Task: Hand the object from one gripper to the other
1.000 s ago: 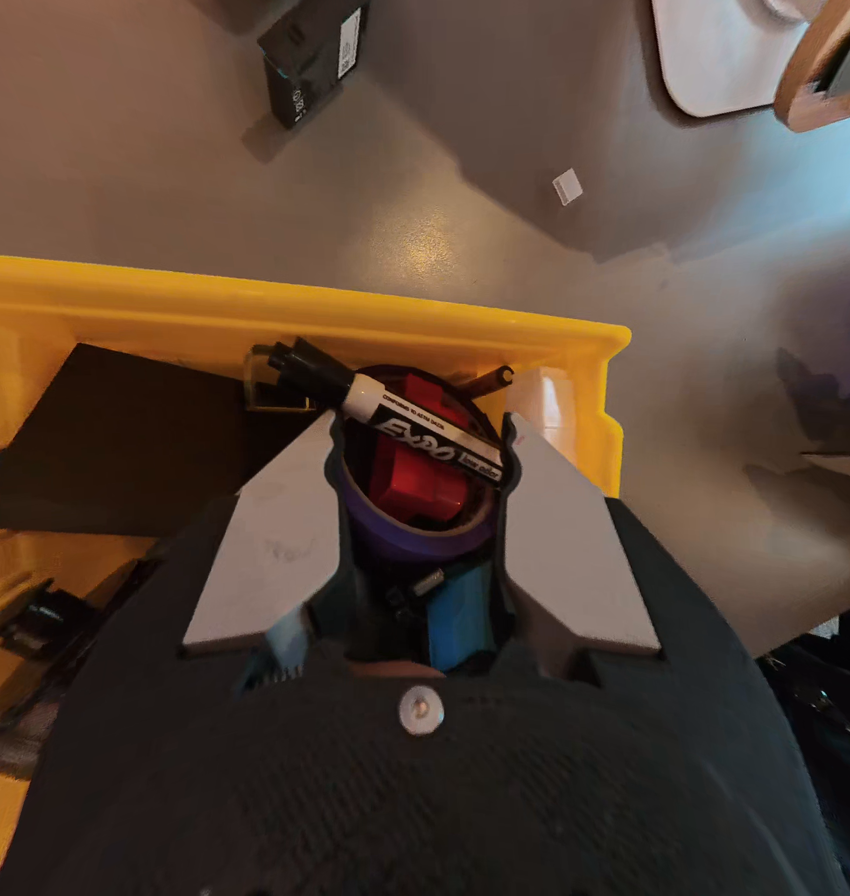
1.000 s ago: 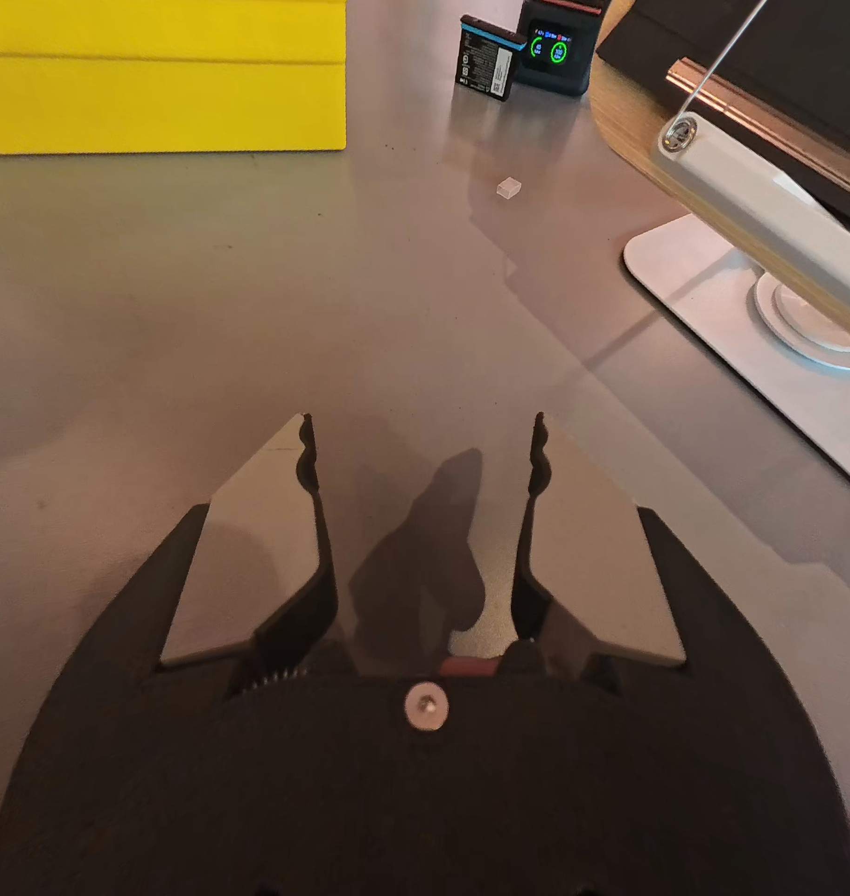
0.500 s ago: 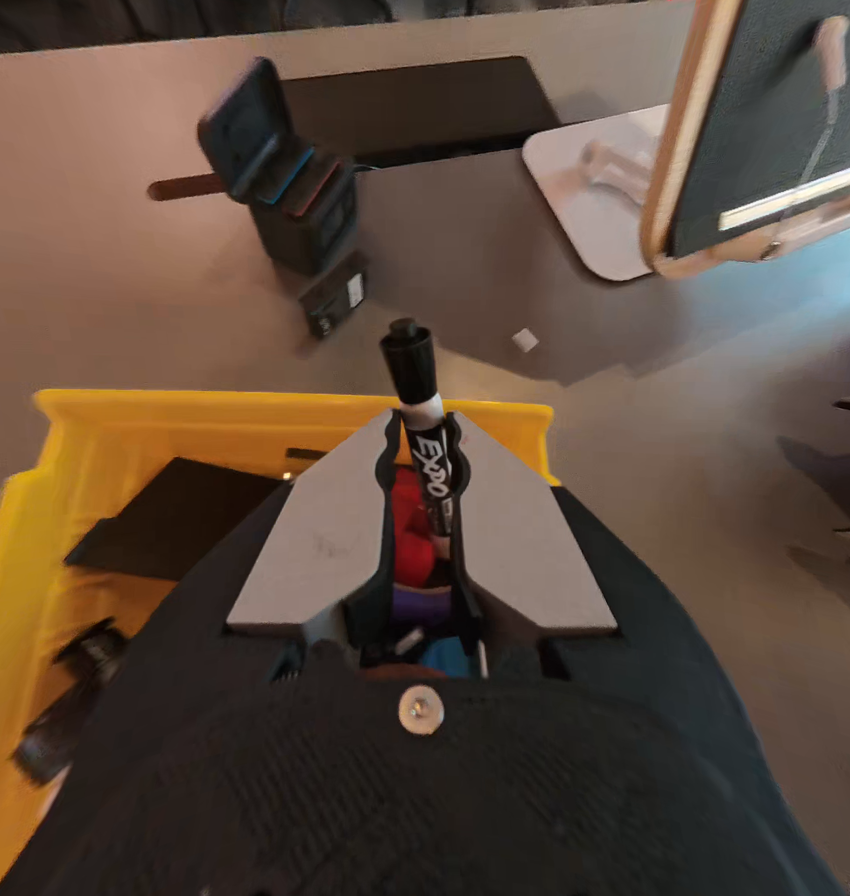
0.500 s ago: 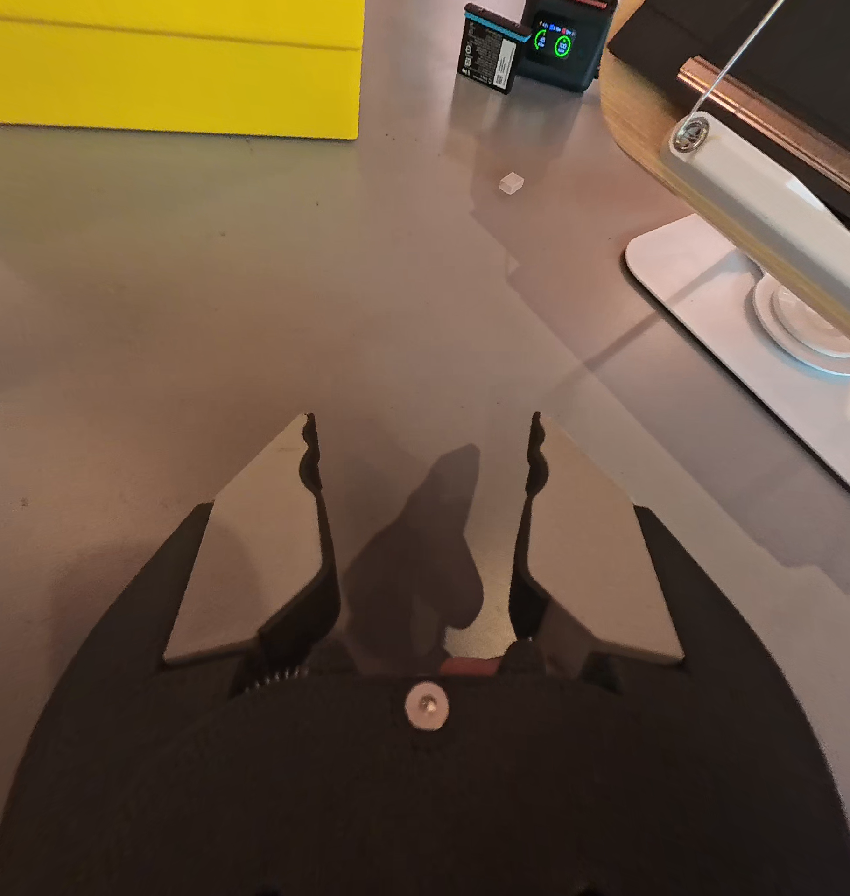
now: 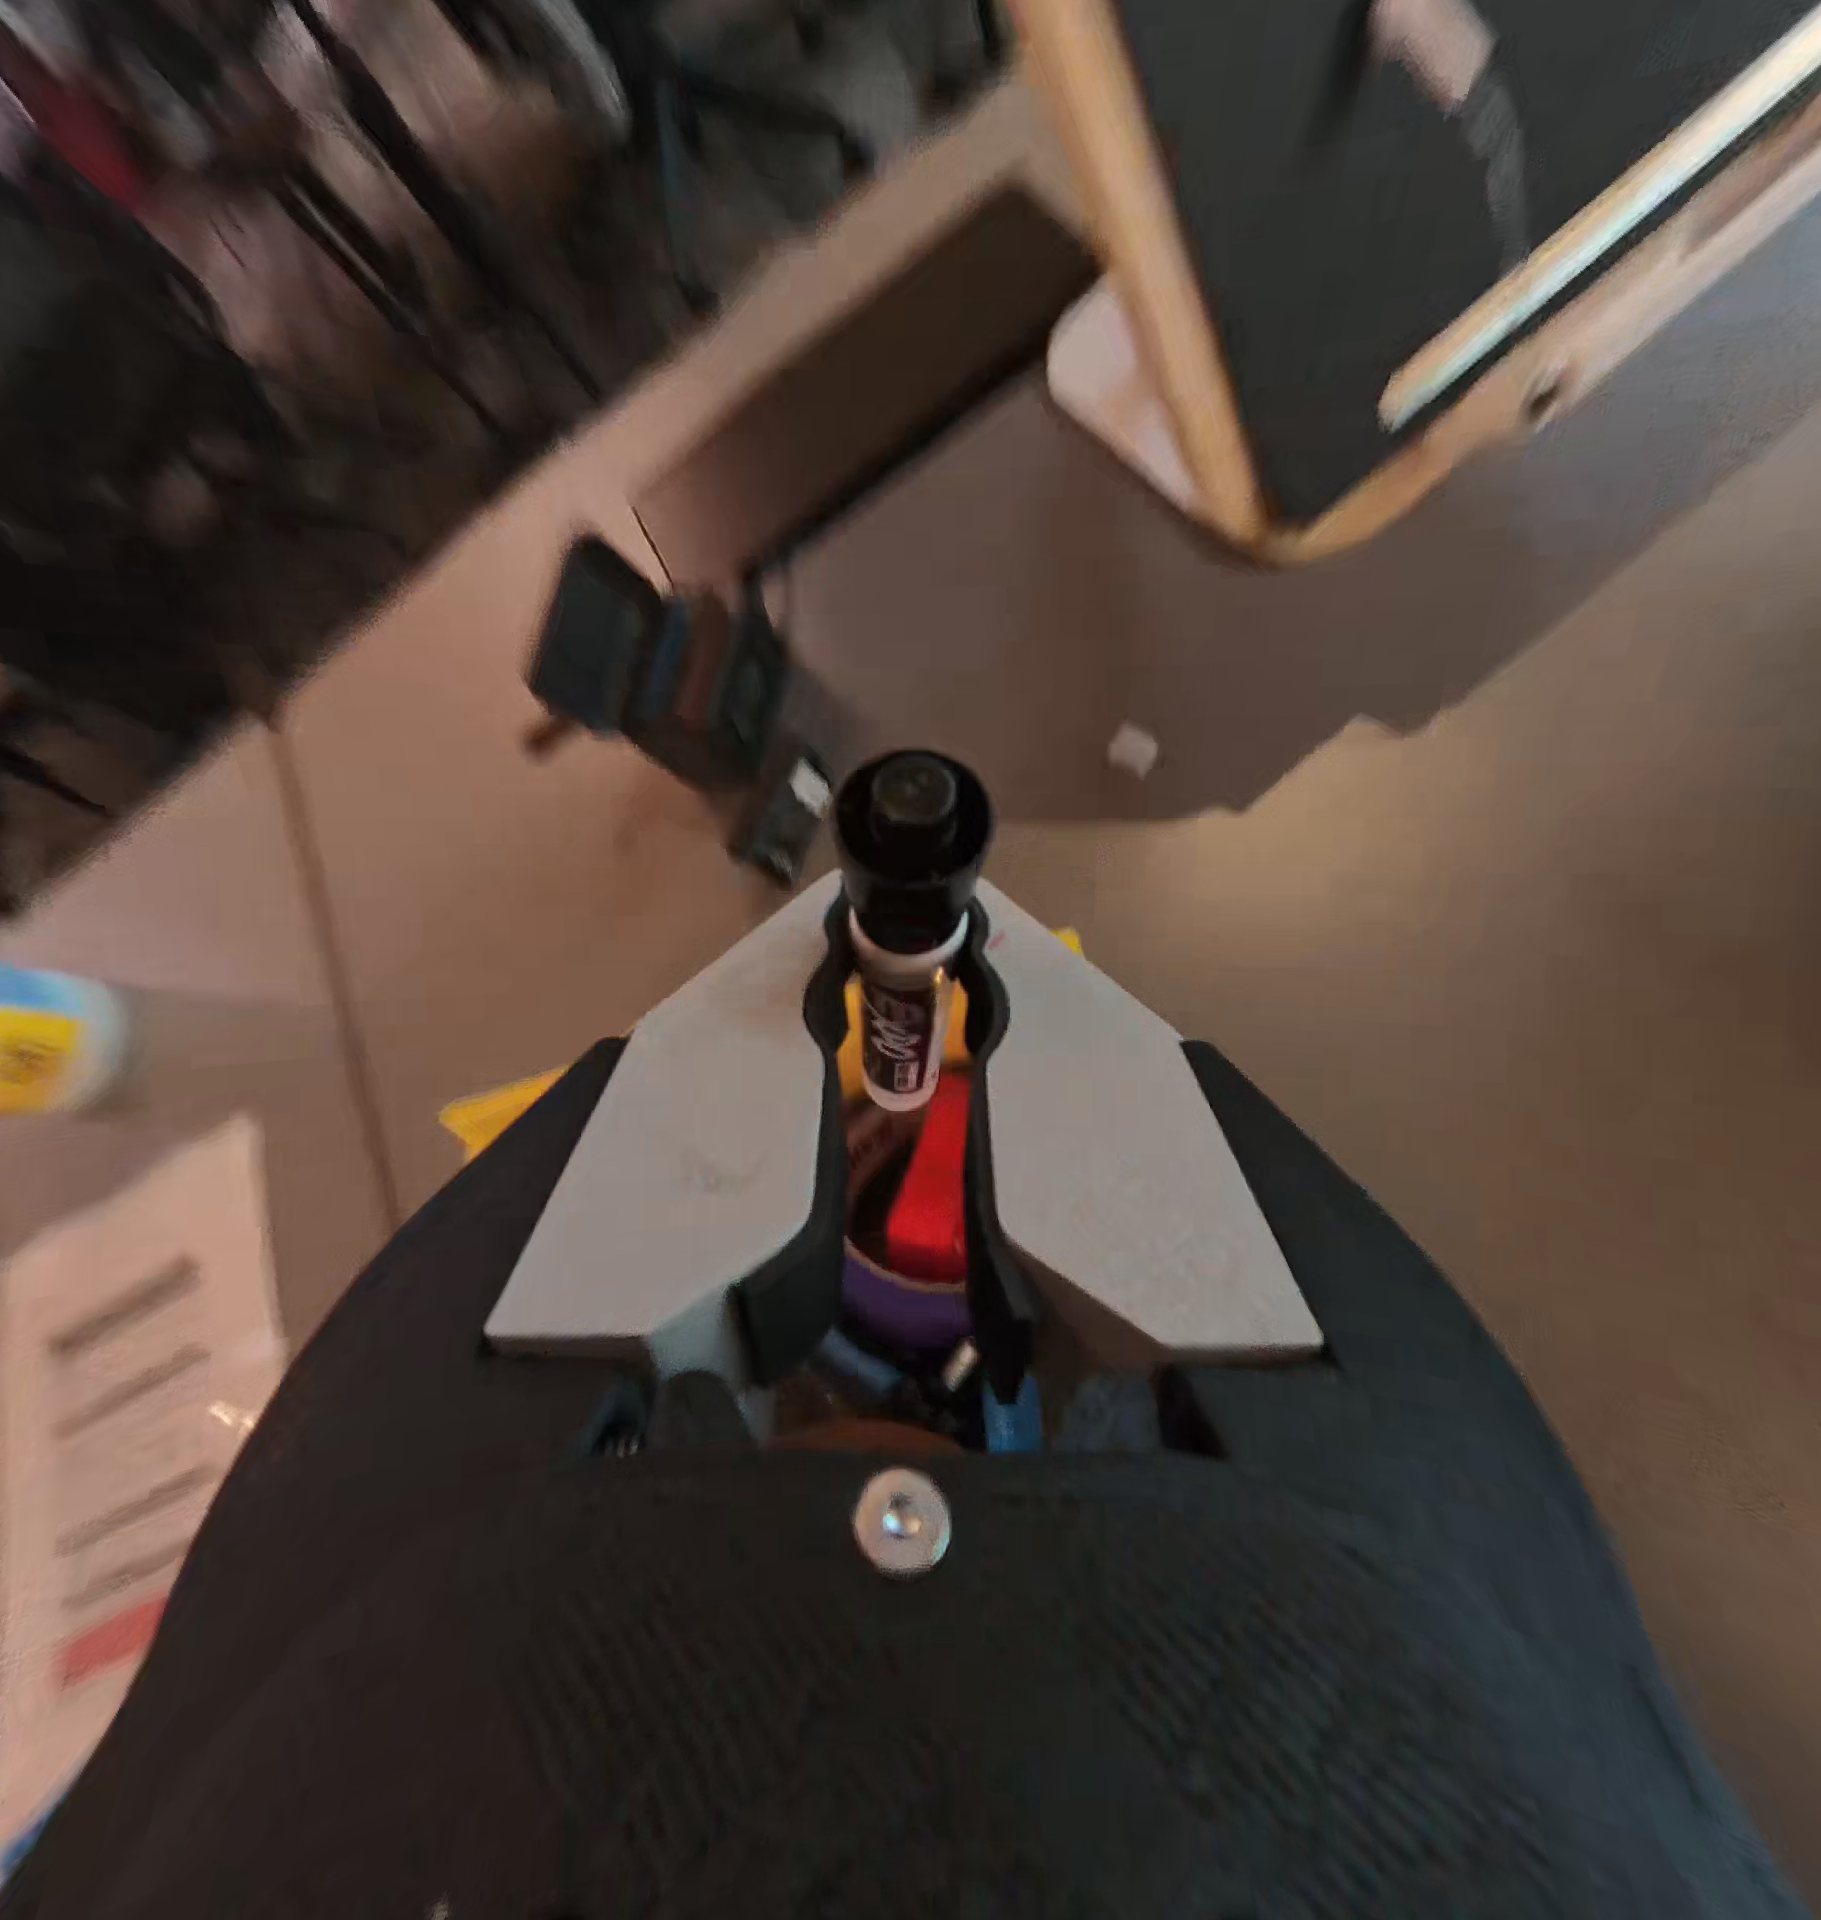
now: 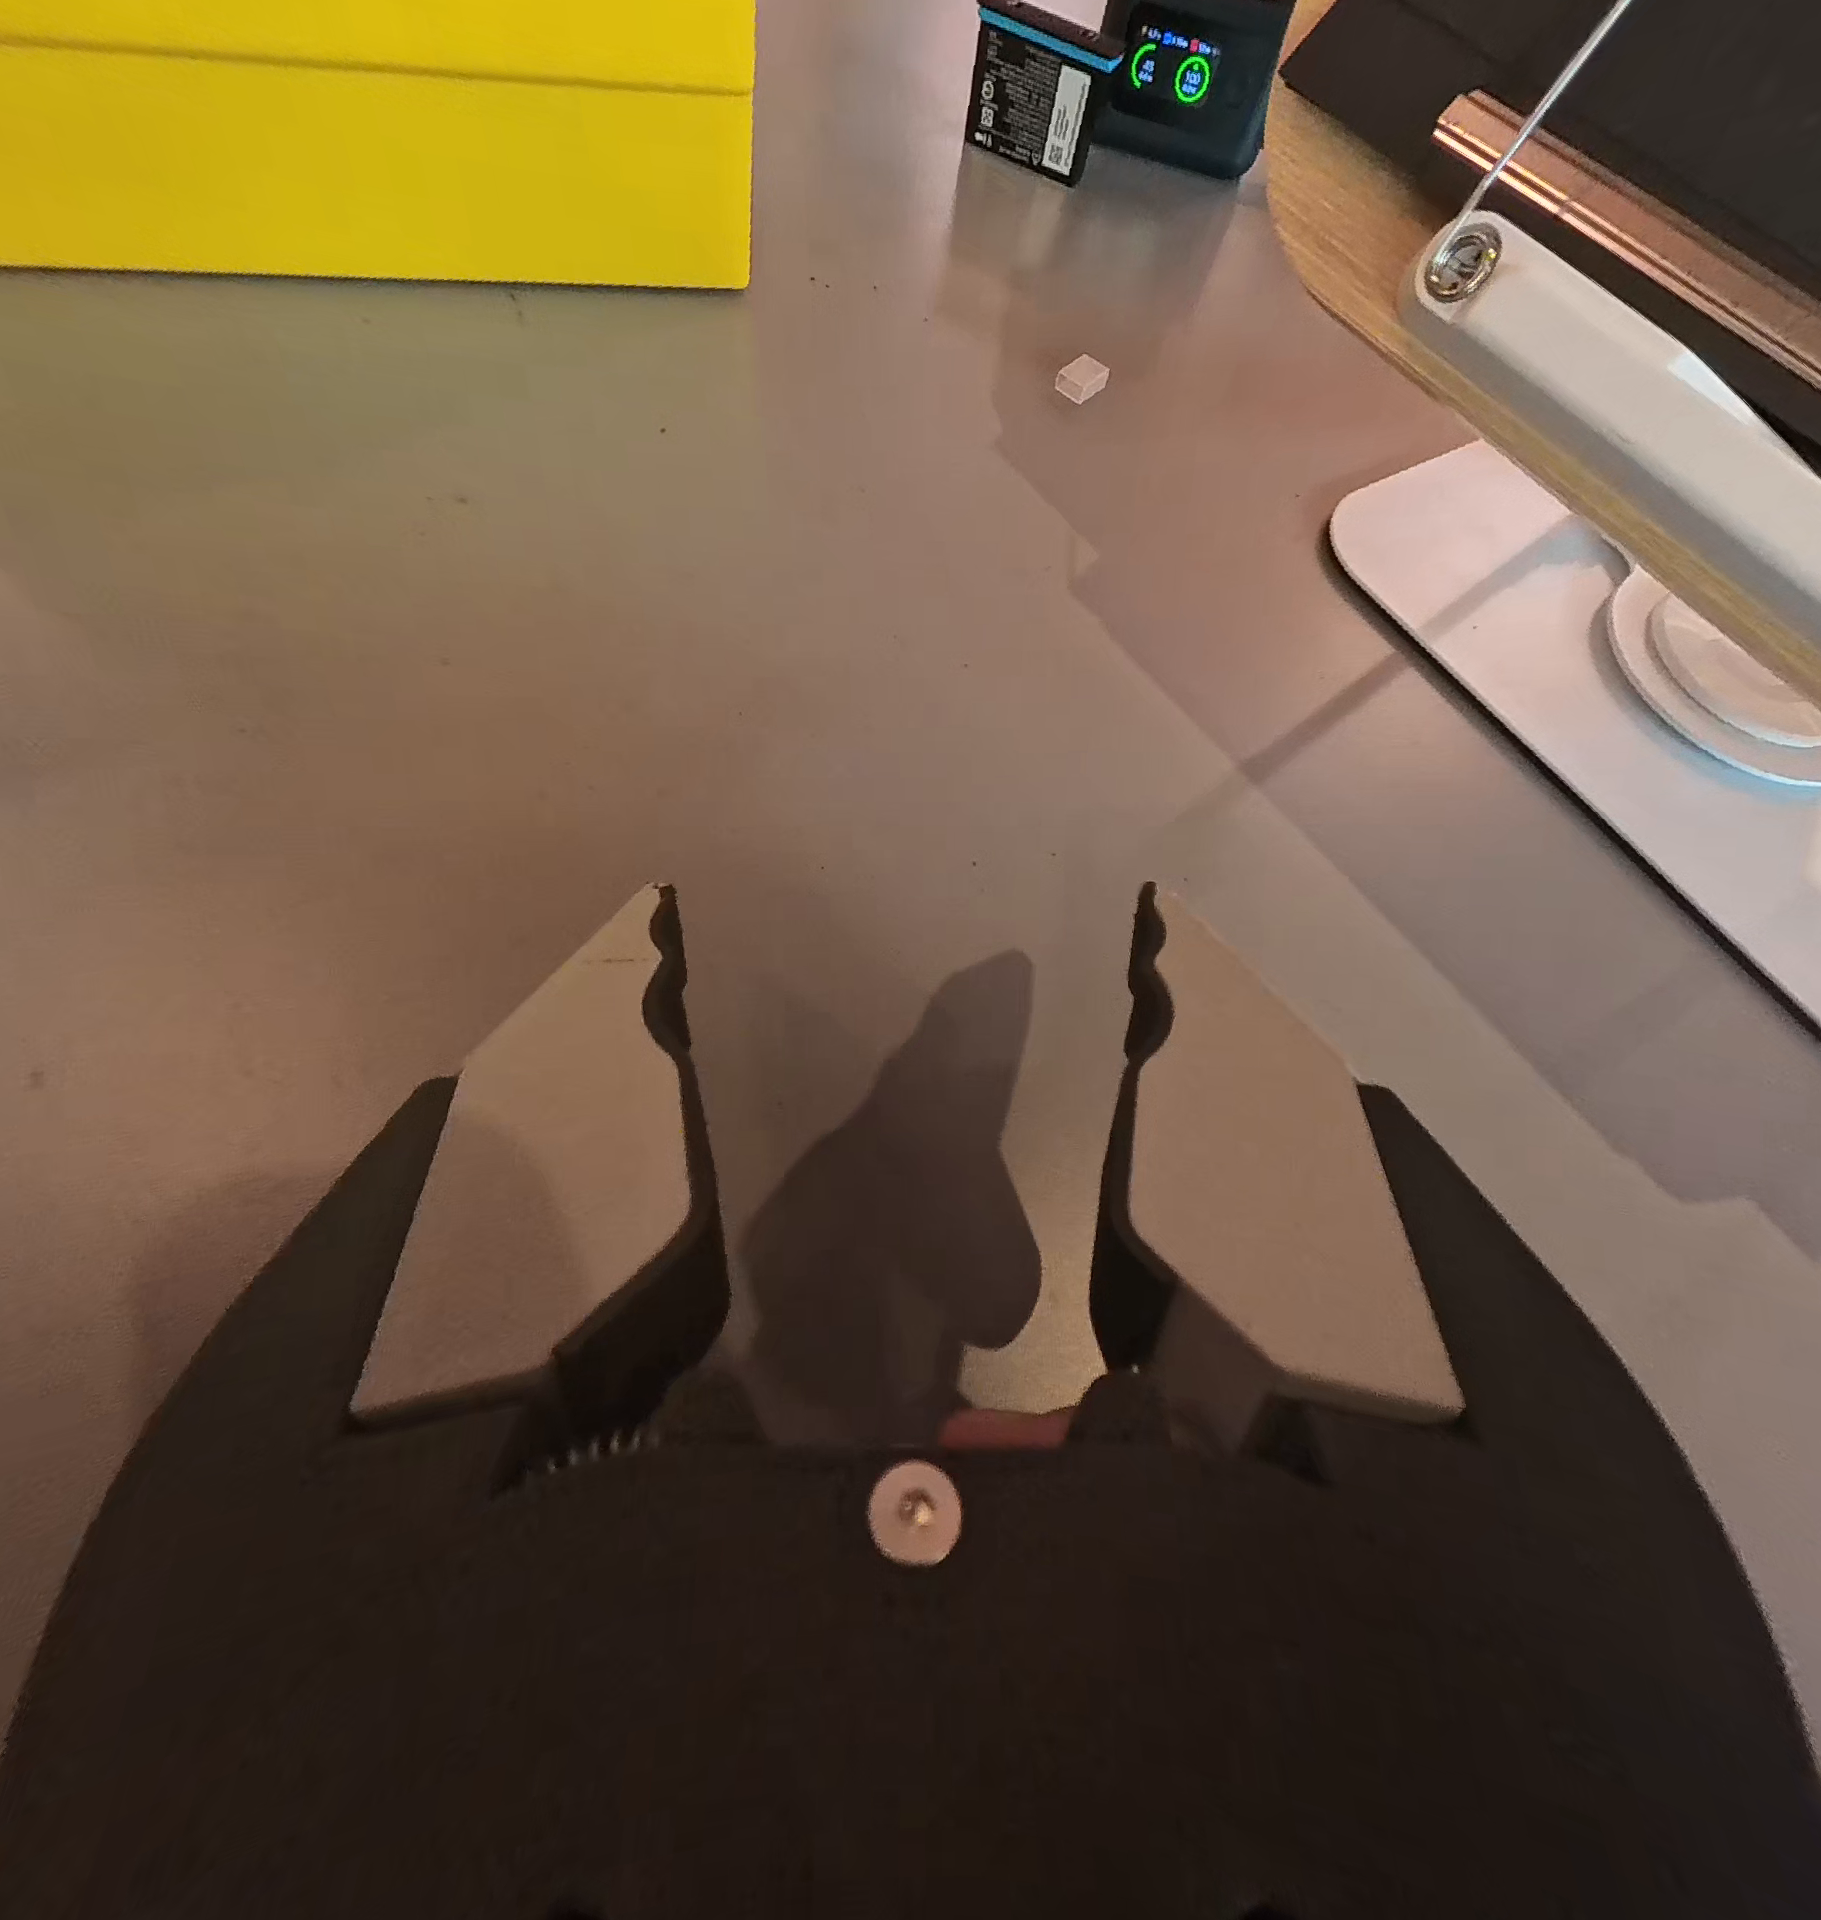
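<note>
My left gripper [image 5: 906, 935] is shut on a black whiteboard marker [image 5: 904, 914] with a white label. The marker's black cap points away from me and sticks out past the fingertips. The gripper is lifted above the yellow bin [image 5: 490, 1117], of which only a corner shows. A purple tape roll [image 5: 901, 1299] holding a red block [image 5: 932, 1174] shows below, between the fingers. My right gripper [image 6: 906, 904] is open and empty, low over the grey table [image 6: 573, 644]. The yellow bin's side [image 6: 345, 156] stands at the far left in the right wrist view.
A black battery [image 6: 1031, 104] and a dark charger with a lit screen [image 6: 1192, 83] stand at the back. A white stand base [image 6: 1571, 727] with a wood-edged board is at the right. A small clear cube [image 6: 1082, 376] lies on the table. Papers [image 5: 116, 1403] lie left. Some 30 cm of space lies between my two pairs of fingers. My left gripper is the nearer one to the black battery [image 6: 1031, 104]: about 20 cm, against 35 cm. It is also in sight in the left wrist view [image 5: 796, 820].
My left gripper closed on the marker in the bin, then lifted and tilted up with it; the view is blurred by motion. My right gripper has stayed open and crept slightly forward.
</note>
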The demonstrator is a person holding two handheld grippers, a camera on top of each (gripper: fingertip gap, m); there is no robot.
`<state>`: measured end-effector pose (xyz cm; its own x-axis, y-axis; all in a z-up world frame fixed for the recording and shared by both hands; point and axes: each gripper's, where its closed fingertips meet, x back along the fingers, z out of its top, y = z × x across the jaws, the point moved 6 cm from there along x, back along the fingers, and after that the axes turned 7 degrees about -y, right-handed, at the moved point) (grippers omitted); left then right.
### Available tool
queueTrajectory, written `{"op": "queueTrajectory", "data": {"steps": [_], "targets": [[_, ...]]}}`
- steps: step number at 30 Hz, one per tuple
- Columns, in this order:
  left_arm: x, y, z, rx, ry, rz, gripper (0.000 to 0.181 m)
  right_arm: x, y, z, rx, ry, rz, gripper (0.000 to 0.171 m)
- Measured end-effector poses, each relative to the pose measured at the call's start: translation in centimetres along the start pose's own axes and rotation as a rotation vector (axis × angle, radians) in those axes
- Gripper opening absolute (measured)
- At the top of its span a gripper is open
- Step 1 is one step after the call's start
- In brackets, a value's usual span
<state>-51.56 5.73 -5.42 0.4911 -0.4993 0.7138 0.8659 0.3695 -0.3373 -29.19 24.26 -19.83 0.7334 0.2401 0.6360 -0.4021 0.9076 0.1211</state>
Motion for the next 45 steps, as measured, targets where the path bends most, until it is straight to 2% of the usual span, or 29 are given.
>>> {"op": "queueTrajectory", "data": {"steps": [3, 6, 9, 13, 15, 21, 23, 27, 29, 33, 40, 45], "targets": [[4.9, 3.5, 4.9, -0.093, 0.268, 0.035, 0.016, 0.1, 0.3, 0.1, -0.014, 0.015, -0.004, 0.085], [7.2, 10.2, 7.9, -0.203, 0.488, -0.056, 0.016, 0.6, 0.8, 0.4, -0.023, 0.052, -0.006, 0.085], [4.9, 16.4, 8.4, -0.248, 0.579, -0.173, 0.016, 1.9, 1.9, 1.0, -0.041, 0.126, -0.062, 0.085], [-0.6, 20.3, 7.3, -0.187, 0.598, -0.390, 0.016, 3.7, 4.6, 0.7, -0.074, 0.148, -0.204, 0.088], [-2.2, 20.9, 6.9, -0.113, 0.624, -0.539, 0.016, 4.2, 5.3, 0.5, -0.072, 0.154, -0.240, 0.087], [-5.0, 20.4, 6.0, 0.021, 0.634, -0.685, 0.016, 2.8, 5.0, 0.7, -0.102, 0.185, -0.164, 0.078], [-4.8, 19.9, 5.7, 0.044, 0.628, -0.675, 0.016, 1.8, 4.9, 1.5, -0.112, 0.215, -0.162, 0.075], [-4.4, 19.4, 5.5, 0.096, 0.634, -0.675, 0.016, -1.2, 4.2, 2.8, -0.050, 0.153, -0.182, 0.072], [-4.7, 19.5, 5.2, 0.110, 0.608, -0.686, 0.016, -2.1, 4.2, 3.5, -0.016, 0.127, -0.225, 0.057], [-5.3, 20.1, 4.9, 0.112, 0.579, -0.679, 0.016, -2.2, 3.5, 3.8, 0.045, 0.115, -0.222, 0.035], [-5.2, 20.9, 4.9, 0.095, 0.570, -0.692, 0.016, -1.5, 3.3, 3.6, 0.049, 0.135, -0.190, 0.029], [-5.3, 21.0, 4.8, 0.100, 0.571, -0.693, 0.016, -1.4, 3.4, 3.4, 0.047, 0.129, -0.159, 0.018]]}}
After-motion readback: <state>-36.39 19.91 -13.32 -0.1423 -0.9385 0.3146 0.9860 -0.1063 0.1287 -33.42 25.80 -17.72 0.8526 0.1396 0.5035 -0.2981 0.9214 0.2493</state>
